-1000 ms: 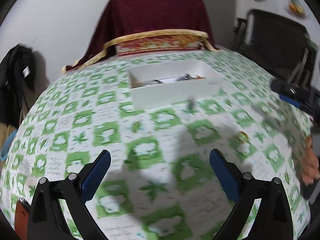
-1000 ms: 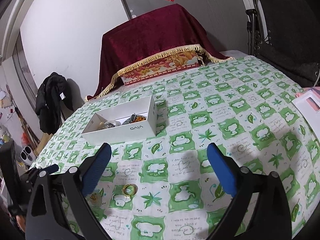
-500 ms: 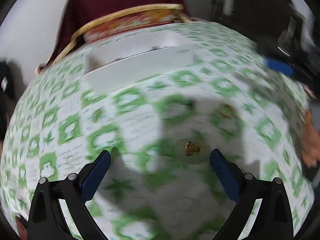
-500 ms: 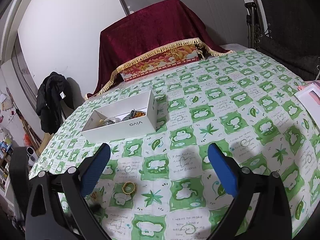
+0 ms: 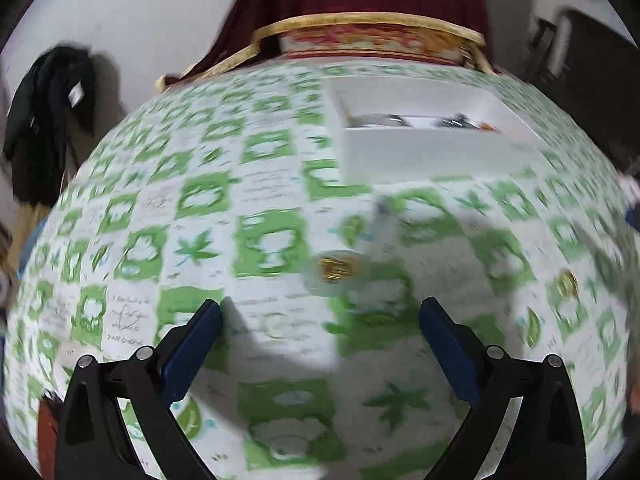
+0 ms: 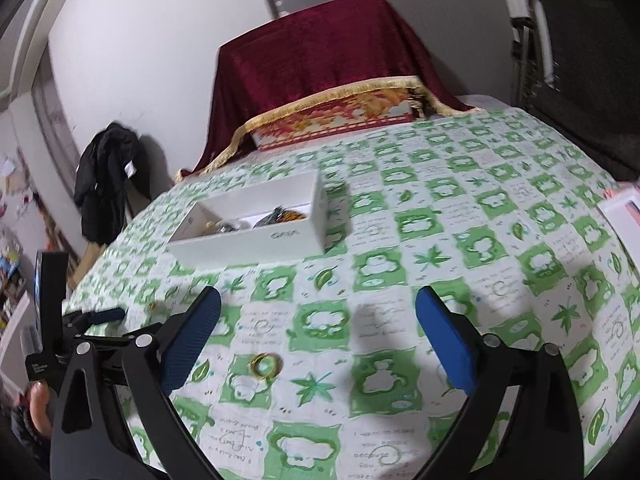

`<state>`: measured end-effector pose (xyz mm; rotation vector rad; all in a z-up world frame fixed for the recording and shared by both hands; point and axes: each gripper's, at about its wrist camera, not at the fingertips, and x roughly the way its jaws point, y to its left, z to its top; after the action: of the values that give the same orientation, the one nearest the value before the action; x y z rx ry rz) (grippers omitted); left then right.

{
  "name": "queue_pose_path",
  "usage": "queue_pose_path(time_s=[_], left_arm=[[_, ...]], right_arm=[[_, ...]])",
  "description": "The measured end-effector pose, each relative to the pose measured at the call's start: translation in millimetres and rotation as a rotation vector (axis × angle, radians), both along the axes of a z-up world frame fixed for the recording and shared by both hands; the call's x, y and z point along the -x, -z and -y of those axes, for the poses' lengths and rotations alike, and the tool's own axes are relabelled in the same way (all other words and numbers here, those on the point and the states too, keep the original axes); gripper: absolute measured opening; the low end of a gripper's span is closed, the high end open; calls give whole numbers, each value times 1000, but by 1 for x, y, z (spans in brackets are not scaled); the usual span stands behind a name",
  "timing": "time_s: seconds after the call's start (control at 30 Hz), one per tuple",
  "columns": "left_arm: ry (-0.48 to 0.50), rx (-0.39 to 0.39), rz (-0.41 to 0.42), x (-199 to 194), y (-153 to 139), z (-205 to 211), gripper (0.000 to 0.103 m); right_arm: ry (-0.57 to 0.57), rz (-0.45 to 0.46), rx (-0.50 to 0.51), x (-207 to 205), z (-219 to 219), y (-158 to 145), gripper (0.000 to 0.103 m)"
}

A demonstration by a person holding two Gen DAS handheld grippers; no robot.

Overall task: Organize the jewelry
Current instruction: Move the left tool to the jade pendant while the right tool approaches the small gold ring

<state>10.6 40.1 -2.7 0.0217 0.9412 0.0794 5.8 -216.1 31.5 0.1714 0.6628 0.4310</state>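
A white box [image 6: 256, 222] with several jewelry pieces inside stands on the green-and-white tablecloth [image 6: 440, 240]; it also shows blurred in the left wrist view [image 5: 420, 136]. A gold ring [image 6: 265, 365] lies on the cloth between my right gripper's [image 6: 318, 332] open fingers, slightly left. A small gold piece [image 5: 336, 268] lies ahead of my open, empty left gripper [image 5: 320, 334]. The gold ring [image 5: 567, 283] shows at the right. A small gold piece [image 6: 152, 306] lies near the left gripper's tip [image 6: 108, 314].
A dark red cloth-covered box [image 6: 320, 76] stands at the table's far end. A black chair [image 6: 580, 60] is at the right. A pink-white object [image 6: 624, 216] lies at the right edge. A black jacket [image 6: 106, 176] hangs on the left wall.
The left gripper has swung so the gold piece now lies centred ahead of it. The right gripper has moved closer to the gold ring. Both stay open.
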Motion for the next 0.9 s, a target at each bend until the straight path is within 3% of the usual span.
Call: queue_pose_path(time_s=[0.07, 0.2, 0.3, 0.33, 0.47, 0.53, 0.73, 0.9], left_arm=[[25, -18, 2, -3, -1, 6, 100], [12, 60, -8, -3, 1, -4, 100], [16, 35, -11, -3, 1, 1, 100], [15, 41, -12, -5, 2, -1, 100], [15, 42, -12, -4, 1, -1, 100], [15, 41, -11, -4, 1, -1, 100], [15, 42, -12, -4, 1, -1, 100], [15, 42, -12, -4, 1, -1, 100]], right_arm=[[-41, 3, 45, 3, -11, 2, 95], [-125, 1, 169, 13, -38, 9, 95], [-144, 15, 229, 20, -46, 10, 95], [-152, 8, 248, 21, -49, 12, 93], [-181, -19, 320, 24, -58, 19, 66], [-186, -26, 328, 24, -60, 21, 60], [-216, -47, 339, 22, -64, 25, 50], [-240, -119, 346, 11, -69, 35, 42]])
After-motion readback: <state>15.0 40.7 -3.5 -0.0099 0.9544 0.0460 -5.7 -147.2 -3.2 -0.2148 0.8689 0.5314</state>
